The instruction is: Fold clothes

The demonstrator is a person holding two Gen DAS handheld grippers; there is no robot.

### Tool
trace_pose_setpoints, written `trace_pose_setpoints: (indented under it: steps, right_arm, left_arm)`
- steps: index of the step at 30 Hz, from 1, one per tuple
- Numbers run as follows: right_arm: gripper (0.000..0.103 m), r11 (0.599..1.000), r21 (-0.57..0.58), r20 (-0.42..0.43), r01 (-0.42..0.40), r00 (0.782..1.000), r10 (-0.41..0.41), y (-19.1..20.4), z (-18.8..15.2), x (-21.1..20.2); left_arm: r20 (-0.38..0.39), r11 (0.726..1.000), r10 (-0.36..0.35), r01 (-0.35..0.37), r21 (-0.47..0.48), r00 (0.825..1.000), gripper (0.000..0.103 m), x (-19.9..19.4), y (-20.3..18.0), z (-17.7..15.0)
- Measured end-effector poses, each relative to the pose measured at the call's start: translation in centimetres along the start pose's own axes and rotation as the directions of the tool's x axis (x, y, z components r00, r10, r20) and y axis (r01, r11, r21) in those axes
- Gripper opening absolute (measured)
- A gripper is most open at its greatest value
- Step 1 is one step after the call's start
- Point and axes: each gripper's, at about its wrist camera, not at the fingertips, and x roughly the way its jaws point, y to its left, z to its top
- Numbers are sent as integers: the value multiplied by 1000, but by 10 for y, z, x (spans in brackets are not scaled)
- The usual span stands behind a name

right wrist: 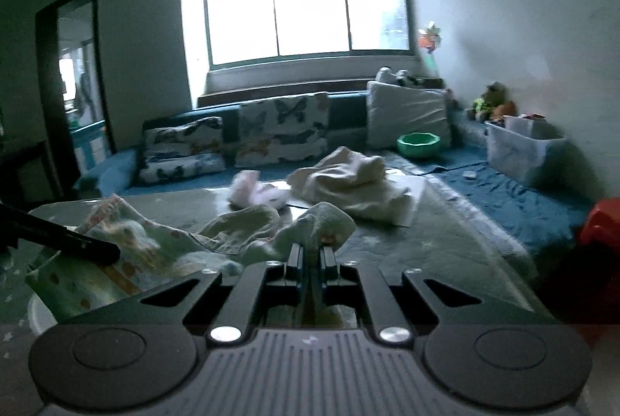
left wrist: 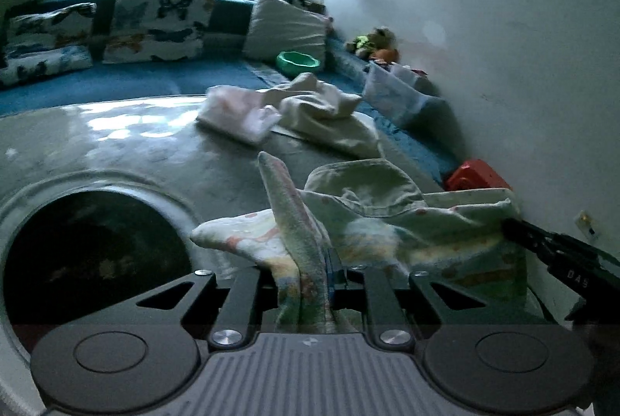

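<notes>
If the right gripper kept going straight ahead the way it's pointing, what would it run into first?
The right gripper is shut on the printed garment. Straight ahead, it would likely meet the cream cloth pile on the table first, though depth is hard to judge.

bare worktop (right wrist: 445,238) lies open ahead and to the right; a cream cloth heap (right wrist: 348,183) and a pink bundle (right wrist: 255,193) block the far edge, with a round opening (left wrist: 93,253) on the left.

Bright window (right wrist: 306,5), white walls (right wrist: 503,9), blue sofa (right wrist: 503,179) (butterfly cushions (right wrist: 283,129))
</notes>
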Motion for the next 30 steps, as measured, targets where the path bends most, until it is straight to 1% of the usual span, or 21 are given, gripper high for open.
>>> trace_pose_setpoints:
  steps: [6, 10, 14, 19, 30]
  right_arm:
    - [7, 998, 10, -18, 63, 998, -63, -23, -4, -2]
    - [7, 996, 16, -36, 90, 995, -90, -33, -9, -1]
    - [7, 994, 27, -55, 101, 994, -100, -39, -17, 1]
    - [7, 994, 35, -80, 108, 991, -105, -44, -26, 6]
    - [7, 991, 34, -115, 127, 986, -122, -46, -37, 13]
  left_arm:
    - [-34, 999, -28, 29, 26, 999, 15, 30, -16, 4]
    - [-61, 998, -32, 35, 44, 998, 16, 46, -23, 1]
    - [-90, 998, -29, 34, 49, 996, 17, 59, -26, -4]
    - [-126, 999, -21, 26, 41, 992, 17, 67, -24, -11]
    - [-170, 999, -1, 9, 42, 985, 18, 74, -23, -21]
